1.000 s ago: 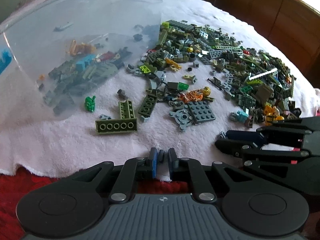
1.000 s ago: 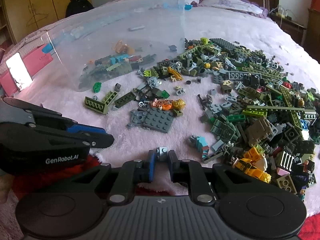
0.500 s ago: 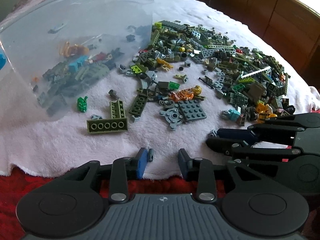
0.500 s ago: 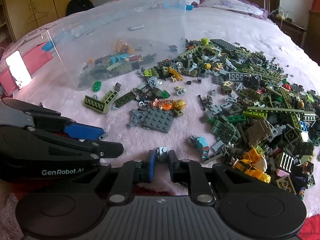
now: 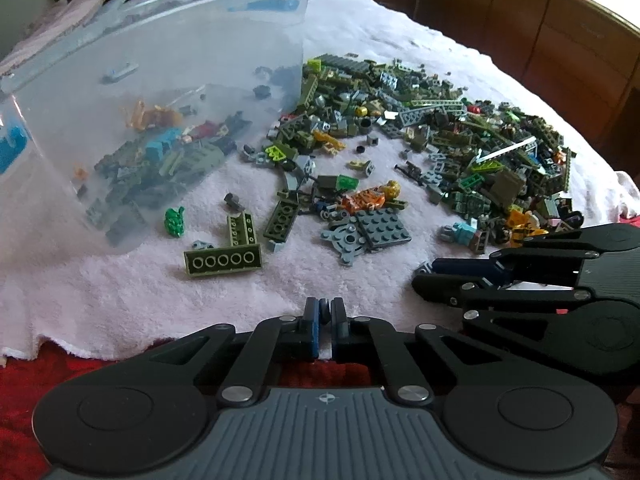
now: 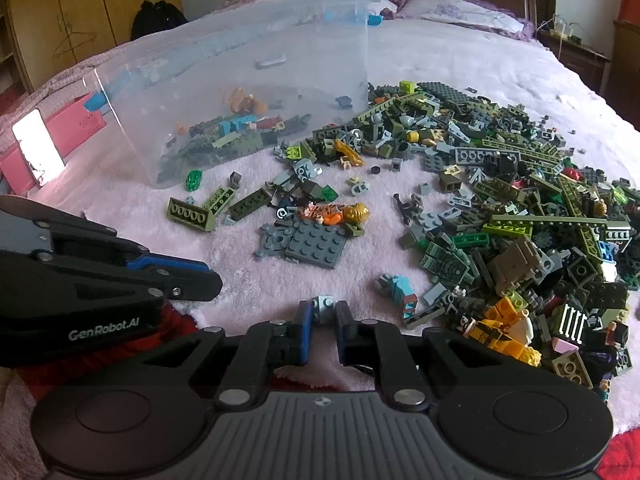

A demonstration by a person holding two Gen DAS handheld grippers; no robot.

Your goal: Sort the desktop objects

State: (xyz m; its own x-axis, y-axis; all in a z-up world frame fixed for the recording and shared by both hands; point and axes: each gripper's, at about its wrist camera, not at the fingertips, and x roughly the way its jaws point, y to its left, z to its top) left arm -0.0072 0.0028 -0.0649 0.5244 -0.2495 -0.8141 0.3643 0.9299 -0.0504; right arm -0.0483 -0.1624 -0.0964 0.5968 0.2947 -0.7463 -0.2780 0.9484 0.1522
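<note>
- Only my right wrist view shows the pink box (image 6: 76, 128) behind the clear bin (image 6: 240, 80).
- My right gripper (image 6: 322, 314) is clenched on a small grey brick (image 6: 323, 305), above the pink towel (image 6: 248, 284) near the brick pile (image 6: 500, 200).
- My left gripper (image 5: 325, 316) is pinched together, nothing visible between its pads.

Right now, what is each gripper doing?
Left gripper: jaws shut, nothing visible between them.
Right gripper: jaws shut on a small grey brick.

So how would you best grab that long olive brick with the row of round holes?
Probably across its two long faces, mid-length, coming from above. The olive brick lies on its side on the pink towel, holes facing the camera, clear space around most of it; only another olive piece sits close behind.
</note>
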